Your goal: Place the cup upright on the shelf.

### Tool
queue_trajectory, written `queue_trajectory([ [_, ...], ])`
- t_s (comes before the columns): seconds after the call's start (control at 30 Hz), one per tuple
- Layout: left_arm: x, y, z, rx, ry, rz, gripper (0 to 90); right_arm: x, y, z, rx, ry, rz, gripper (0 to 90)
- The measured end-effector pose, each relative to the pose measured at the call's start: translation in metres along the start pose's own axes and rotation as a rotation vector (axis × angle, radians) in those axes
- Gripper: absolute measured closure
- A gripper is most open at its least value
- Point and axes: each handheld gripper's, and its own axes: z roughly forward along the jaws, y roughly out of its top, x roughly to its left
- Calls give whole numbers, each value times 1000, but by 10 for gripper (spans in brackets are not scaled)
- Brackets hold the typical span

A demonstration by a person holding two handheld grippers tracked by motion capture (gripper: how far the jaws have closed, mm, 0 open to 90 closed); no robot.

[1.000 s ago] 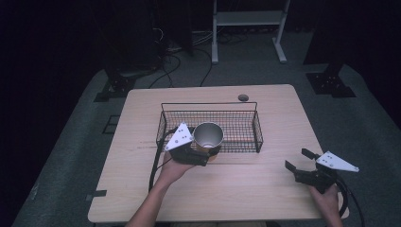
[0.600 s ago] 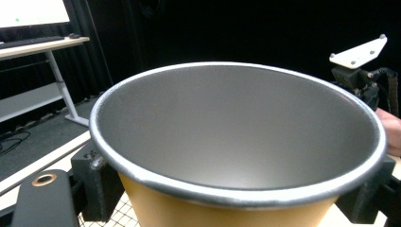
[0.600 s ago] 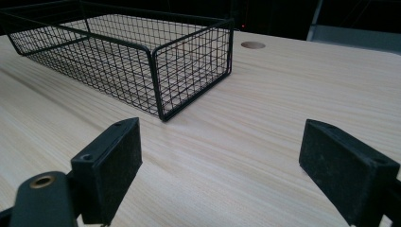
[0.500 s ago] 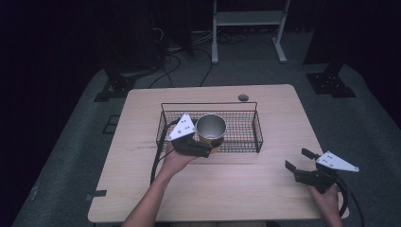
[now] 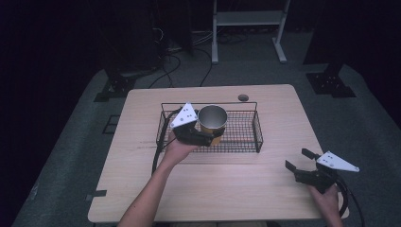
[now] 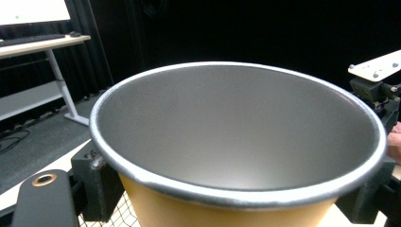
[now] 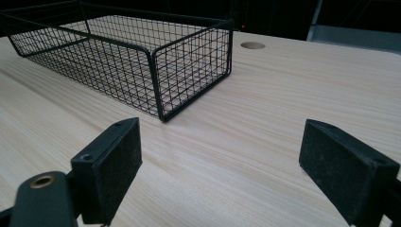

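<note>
One pale wooden table (image 5: 227,189) with rounded corners stands on grey carpet in a dark room, with a white metal stand (image 5: 248,19) and loose cables behind it. Near the table's middle sits a black wire-mesh basket (image 5: 241,137), long and shallow; a small round hole (image 5: 243,98) in the tabletop lies just beyond the basket's far rim. Over the basket's left half, the left gripper (image 5: 210,139) clamps a tan paper cup with a silver-grey lining (image 5: 212,120), held upright, mouth open, one jaw on each side of its wall. I cannot tell whether the cup touches the basket's floor. Well to the right of the basket, near the table's front edge, the right gripper (image 5: 298,161) rests low with jaws spread wide, nothing between them, pointing toward the basket's near corner.
</note>
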Motion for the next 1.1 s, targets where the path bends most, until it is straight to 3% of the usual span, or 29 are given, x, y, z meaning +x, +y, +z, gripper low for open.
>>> queue_trajectory([
  [1.1,36,18,30,9,-49,-24,137,0,0,0,-3,2,-1,129],
])
